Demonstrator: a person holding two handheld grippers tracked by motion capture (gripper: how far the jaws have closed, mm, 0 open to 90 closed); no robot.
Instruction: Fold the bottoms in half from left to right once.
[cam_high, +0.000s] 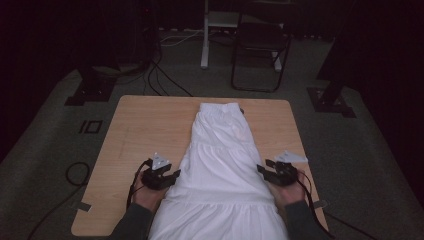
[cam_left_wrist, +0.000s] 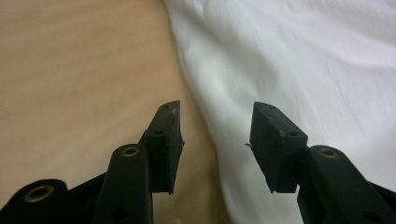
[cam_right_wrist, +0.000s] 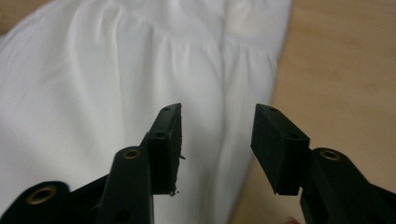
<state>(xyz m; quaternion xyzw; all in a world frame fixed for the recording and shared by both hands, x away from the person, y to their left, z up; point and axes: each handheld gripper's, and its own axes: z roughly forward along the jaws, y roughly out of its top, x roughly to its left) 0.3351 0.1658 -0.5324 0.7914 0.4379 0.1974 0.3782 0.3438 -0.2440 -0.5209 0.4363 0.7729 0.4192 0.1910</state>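
A white tiered skirt (cam_high: 220, 165) lies spread lengthwise down the middle of the wooden table (cam_high: 145, 130), waistband at the far end. My left gripper (cam_high: 172, 176) hovers at the skirt's left edge, jaws apart with nothing between them. Its own view looks down on the cloth's edge (cam_left_wrist: 243, 93) and bare wood (cam_left_wrist: 84, 74) below my left gripper (cam_left_wrist: 215, 144). At the skirt's right edge my right gripper (cam_high: 262, 170) is likewise open and empty. In its view my right gripper (cam_right_wrist: 217, 144) hangs above the skirt's right border (cam_right_wrist: 243, 93).
The skirt's hem hangs over the table's near edge between the person's forearms. Beyond the table stand a dark chair (cam_high: 260, 45), a white stand leg (cam_high: 205, 35) and cables on grey carpet. Black stand bases (cam_high: 332, 100) sit at both far corners.
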